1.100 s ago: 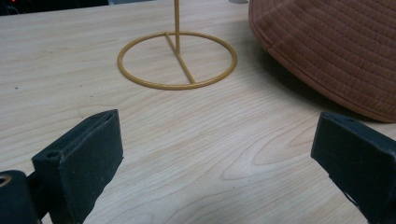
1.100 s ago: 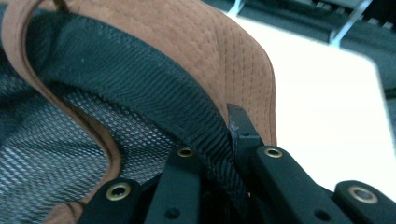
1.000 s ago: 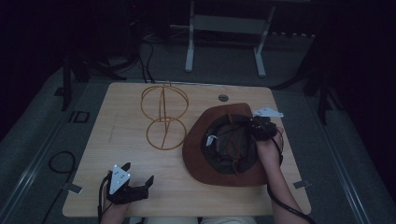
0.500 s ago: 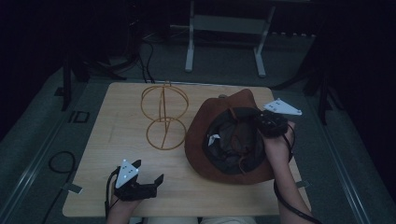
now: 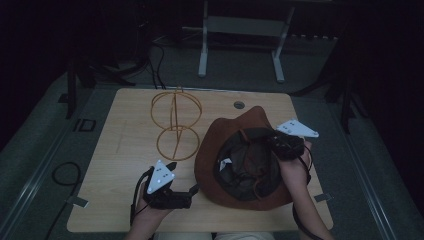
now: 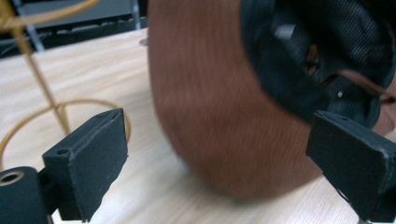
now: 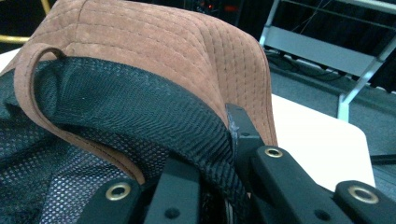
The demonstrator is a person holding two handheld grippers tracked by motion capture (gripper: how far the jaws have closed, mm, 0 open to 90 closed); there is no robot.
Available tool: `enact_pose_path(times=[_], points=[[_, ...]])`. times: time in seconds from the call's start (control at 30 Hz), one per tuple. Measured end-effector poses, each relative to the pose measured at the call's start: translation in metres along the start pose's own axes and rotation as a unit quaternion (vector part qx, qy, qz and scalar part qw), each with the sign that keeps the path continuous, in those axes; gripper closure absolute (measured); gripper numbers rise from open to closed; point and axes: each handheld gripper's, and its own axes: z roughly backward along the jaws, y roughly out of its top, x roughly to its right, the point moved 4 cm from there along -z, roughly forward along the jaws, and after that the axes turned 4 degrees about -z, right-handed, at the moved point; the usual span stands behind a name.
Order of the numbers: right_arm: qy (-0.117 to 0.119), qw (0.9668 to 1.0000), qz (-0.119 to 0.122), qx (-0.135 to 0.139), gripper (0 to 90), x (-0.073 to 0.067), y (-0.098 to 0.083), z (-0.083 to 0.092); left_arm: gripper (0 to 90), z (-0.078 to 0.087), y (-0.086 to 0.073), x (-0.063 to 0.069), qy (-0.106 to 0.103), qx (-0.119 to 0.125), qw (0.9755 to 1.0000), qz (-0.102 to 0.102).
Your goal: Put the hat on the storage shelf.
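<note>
The jaws of my right gripper are clamping the far right edge of the brown hat, one jaw inside against the black mesh lining and one outside against the suede brim. The jaws of my left gripper are standing wide apart, with nothing between them.

The hat is lying crown-down and opening-up on the right half of the wooden table, its far right brim tilting upward where I am pinching it and its near left brim sitting just beside the open left jaws. A brown chin cord is looping loose over the lining.

Risks, as I judge them: the right hold is taking only a thin fold of lining and brim, so a lift could be letting the soft fabric slip out, or the hat could be sagging and folding under its own weight. The loose cord could be snagging on a jaw. The gold wire stand is standing just left of the hat; a swing of the brim that way could be knocking it over.

Pose: my right hand is reaching in from the near right, forearm running over the near brim, gripper angling toward the far left. My left hand is resting low at the near edge of the table, gripper pointing right toward the brim.
</note>
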Motion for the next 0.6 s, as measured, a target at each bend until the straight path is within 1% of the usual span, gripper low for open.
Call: enact_pose_path(times=[0.03,0.07,0.2,0.33,0.37,0.43,0.5,0.53,0.57,0.6], points=[[0.000,1.0000,0.000,0.000,84.5,0.000,0.000,0.000,6.7,0.000,0.000,0.000,0.000,0.000,1.0000,0.000],[0.000,1.0000,0.003,-0.002,84.4,-0.001,-0.001,0.000,6.7,-0.007,0.010,0.002,0.002,-0.001,0.9999,-0.014],[0.003,0.9999,0.008,-0.007,84.4,-0.006,-0.006,0.000,6.7,-0.020,0.027,0.004,0.007,-0.003,0.9992,-0.040],[0.007,0.9999,0.005,-0.008,84.4,-0.007,-0.005,-0.001,7.7,-0.033,0.042,0.004,0.005,0.000,0.9991,-0.042],[0.007,0.9999,0.005,-0.008,84.4,-0.007,-0.005,-0.001,7.7,-0.037,0.045,0.005,0.011,-0.001,0.9990,-0.044],[0.008,0.9999,0.006,-0.006,84.4,-0.008,-0.004,-0.001,9.0,-0.046,0.051,0.005,0.011,-0.003,0.9987,-0.049],[0.009,0.9999,0.006,-0.005,84.4,-0.009,-0.003,-0.001,10.5,-0.056,0.055,0.006,0.012,-0.007,0.9989,-0.044],[0.010,0.9999,0.007,-0.004,84.4,-0.010,-0.002,-0.001,10.5,-0.062,0.057,0.006,0.017,-0.012,0.9986,-0.048],[0.011,0.9999,0.007,-0.003,84.4,-0.010,-0.001,-0.001,10.5,-0.067,0.059,0.006,0.027,-0.016,0.9980,-0.055],[0.012,0.9999,0.007,-0.002,84.4,-0.011,0.000,0.000,10.5,-0.072,0.061,0.006,0.029,-0.016,0.9977,-0.059]])
